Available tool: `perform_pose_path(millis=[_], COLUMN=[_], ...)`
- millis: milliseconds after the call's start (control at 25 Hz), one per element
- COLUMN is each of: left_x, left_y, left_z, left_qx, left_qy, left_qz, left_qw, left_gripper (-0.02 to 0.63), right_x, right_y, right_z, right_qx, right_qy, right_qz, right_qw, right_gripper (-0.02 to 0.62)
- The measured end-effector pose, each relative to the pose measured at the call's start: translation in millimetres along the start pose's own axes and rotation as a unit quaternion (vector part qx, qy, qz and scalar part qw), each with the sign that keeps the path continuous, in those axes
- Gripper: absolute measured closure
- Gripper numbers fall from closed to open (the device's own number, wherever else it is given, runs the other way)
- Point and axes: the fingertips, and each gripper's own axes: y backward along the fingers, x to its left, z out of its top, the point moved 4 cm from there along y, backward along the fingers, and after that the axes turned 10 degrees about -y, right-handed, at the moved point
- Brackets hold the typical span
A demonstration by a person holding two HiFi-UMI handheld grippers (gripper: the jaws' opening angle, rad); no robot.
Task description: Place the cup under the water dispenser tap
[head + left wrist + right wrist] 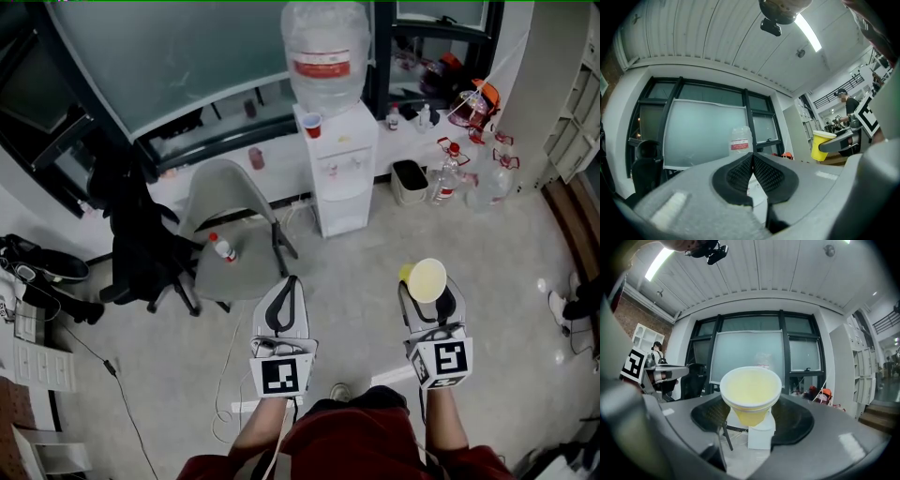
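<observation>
Right gripper (429, 296) jaws pinched the yellow cup (750, 391) between them. Left gripper (287, 287) jaws pressed together, nothing between. Water dispenser (336, 169) stood ahead of both jaws, well apart.

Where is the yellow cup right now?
The cup is held in the right gripper, right of centre in the head view, short of the water dispenser.
</observation>
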Motion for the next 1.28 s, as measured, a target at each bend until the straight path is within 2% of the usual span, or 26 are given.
perform_pose_path(millis=[400,600,960,1280], left_x=[4,-2,-16,-42], left_y=[-50,-106,-227,-302], left_z=[-22,-25,-32,-64], left_qx=[0.005,0.015,0.024,0.054], left_qy=[0.004,0.014,-0.001,-0.004], left_qz=[0.007,0.012,0.047,0.074], left_qw=[1.0000,0.9997,0.9986,0.9958], left_gripper=[0.600,0.600,0.600,0.600], right_x=[-35,-71,-150,-203], right_y=[-54,-101,-207,-282], right_z=[-5,0,21,-6], right_qx=[0.000,0.007,0.029,0.069], right_qy=[0.001,-0.007,-0.014,-0.025], right_qz=[0.008,0.019,0.047,0.085], right_qw=[1.000,1.000,0.998,0.994], right_gripper=[0.327,0.327,0.325,0.325])
